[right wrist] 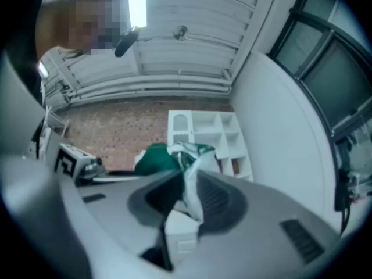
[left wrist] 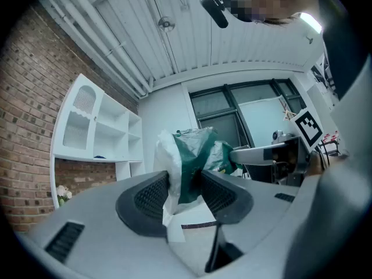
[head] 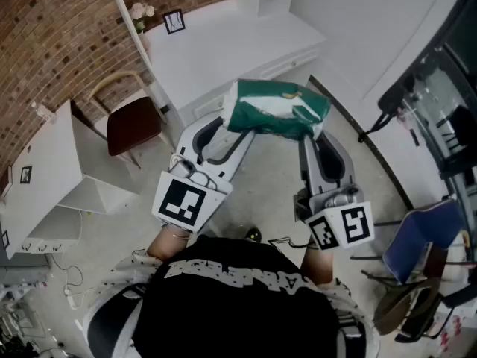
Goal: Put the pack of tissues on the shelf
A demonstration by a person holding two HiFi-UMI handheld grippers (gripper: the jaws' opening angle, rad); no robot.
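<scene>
The pack of tissues, in a green and white plastic wrapper, hangs in the air between my two grippers. My left gripper is shut on its left end. In the left gripper view the pack is pinched between the two dark pads. My right gripper is shut on the right end. In the right gripper view a thin fold of wrapper sits between the pads, with the green bulk beyond. The white shelf unit stands against the brick wall, also visible as the shelf unit.
A white desk with a small framed picture and flowers lies ahead. A wooden chair with a dark red seat stands at the left beside a white cabinet. A blue chair is at the right.
</scene>
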